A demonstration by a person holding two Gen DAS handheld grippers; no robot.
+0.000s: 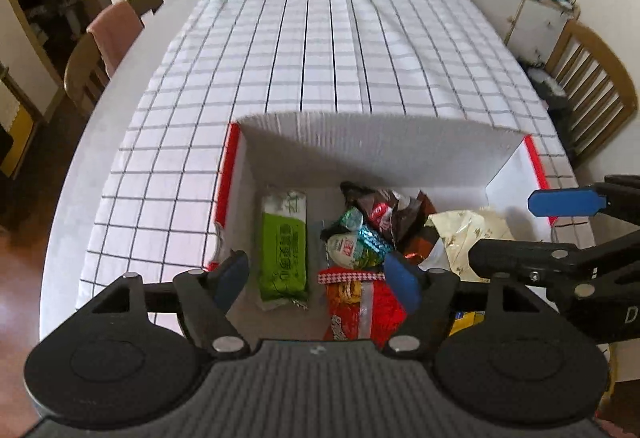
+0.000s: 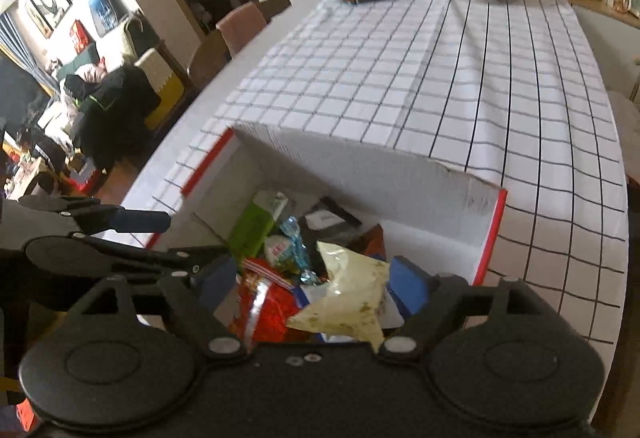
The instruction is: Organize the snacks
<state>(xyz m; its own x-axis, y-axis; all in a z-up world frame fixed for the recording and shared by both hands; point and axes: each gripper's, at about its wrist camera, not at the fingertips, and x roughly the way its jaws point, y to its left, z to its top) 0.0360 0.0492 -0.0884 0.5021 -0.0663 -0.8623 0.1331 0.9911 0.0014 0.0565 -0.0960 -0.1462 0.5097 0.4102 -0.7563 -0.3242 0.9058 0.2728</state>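
The left tool [image 1: 320, 278] was seen with jaws spread wide and nothing pressed between them; the right tool [image 2: 316, 288] likewise stood wide, gripping nothing. The snacks lay directly below both, inside the red-edged white box [image 1: 380, 146] on the checked surface [image 1: 320, 50]; the green packet [image 1: 285, 244] lay lengthwise along the left tool's line of sight, nearer the left tool; the cream bag [image 2: 352, 294] lay crumpled under the right tool; no snack was seen outside the box.
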